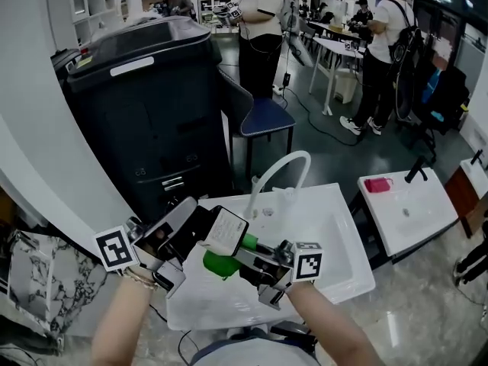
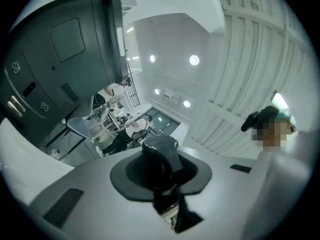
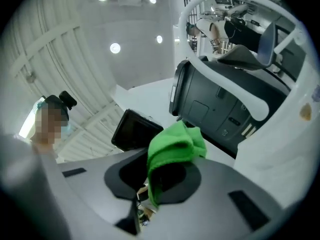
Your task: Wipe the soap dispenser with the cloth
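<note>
Here, both grippers are held up above a white sink (image 1: 335, 231), close to each other. The left gripper (image 1: 200, 223) has its fingers at a narrow opening, closed on the soap dispenser (image 1: 226, 231). In the left gripper view a dark, rounded part of it stands up between the fingers. In the head view the dispenser shows a white, square face with rounded corners; it is tilted and lifted off the sink.

The right gripper (image 1: 242, 259) has its fingers closed on the green cloth (image 1: 217, 264), which is bunched. In the right gripper view the cloth sticks up from between the fingers and folds over. A dark flat rectangle, probably the dispenser, is just behind it. In the head view the cloth lies just under and beside the dispenser and seems to touch its lower edge.

A curved white faucet (image 1: 267, 172) rises at the back of the sink. To the left stands a large black machine (image 1: 145, 113), and beside it is a blue chair (image 1: 263, 117). At the right is a second white sink (image 1: 412, 216) with a small pink thing (image 1: 377, 184) on it. Several people (image 1: 259, 21) stand in the background.
</note>
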Available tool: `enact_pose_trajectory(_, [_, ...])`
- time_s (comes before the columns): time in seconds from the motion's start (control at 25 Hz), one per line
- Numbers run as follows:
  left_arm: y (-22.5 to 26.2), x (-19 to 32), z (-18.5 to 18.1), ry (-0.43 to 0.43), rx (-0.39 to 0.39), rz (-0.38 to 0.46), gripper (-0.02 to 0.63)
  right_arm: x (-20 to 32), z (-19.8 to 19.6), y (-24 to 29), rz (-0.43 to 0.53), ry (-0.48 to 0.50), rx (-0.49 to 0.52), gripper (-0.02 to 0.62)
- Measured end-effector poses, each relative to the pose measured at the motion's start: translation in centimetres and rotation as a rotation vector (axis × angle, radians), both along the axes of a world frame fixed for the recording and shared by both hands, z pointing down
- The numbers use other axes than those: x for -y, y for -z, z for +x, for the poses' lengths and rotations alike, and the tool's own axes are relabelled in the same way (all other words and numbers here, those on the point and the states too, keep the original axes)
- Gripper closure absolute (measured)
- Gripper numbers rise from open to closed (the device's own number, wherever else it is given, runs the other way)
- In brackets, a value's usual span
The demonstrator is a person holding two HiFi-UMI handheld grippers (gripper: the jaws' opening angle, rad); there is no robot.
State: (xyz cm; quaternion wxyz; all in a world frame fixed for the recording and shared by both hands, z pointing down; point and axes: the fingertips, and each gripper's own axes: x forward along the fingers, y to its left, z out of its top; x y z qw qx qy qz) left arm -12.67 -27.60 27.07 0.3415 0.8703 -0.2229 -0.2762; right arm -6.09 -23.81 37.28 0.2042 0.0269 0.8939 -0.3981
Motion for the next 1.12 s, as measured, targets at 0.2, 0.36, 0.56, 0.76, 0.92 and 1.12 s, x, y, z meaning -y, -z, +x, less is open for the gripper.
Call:
enact_pose_trajectory(0.2, [-0.3,-0.3,0.4,-0.012,0.112,0.026,0.517,-0.5,-0.3,-0.6,0.037,0.025,-0.085,0.552])
enact_pose_trajectory(0.36, [-0.9,-0.1,0.9,0.063,0.312,0.112,0.517,-0.5,-0.2,-1.3,0.035,0.019,-0.124,0.552])
enact_pose_trajectory(0.56, [-1.8,0.7,0.1,0.097,0.337,0.112,0.517,-0.3,1.3,-0.1,0.038,0.01,-0.04,0.552])
enact_pose_trajectory(0.76, [-3.9,1.5,-1.0,0.146,0.382,0.072,0.516,0.2,3.4,2.5,0.035,-0.008,0.117,0.552])
enact_pose_trajectory(0.92, [-7.8,1.7,0.0,0.186,0.597,0.047,0.515,0.7,4.4,4.4,0.082,-0.037,0.137,0.552])
enact_pose_trajectory(1.12, [-8.9,1.9,-0.4,0.333,0.777,0.09,0.515,1.9,5.8,3.3,0.157,-0.162,-0.063,0.551])
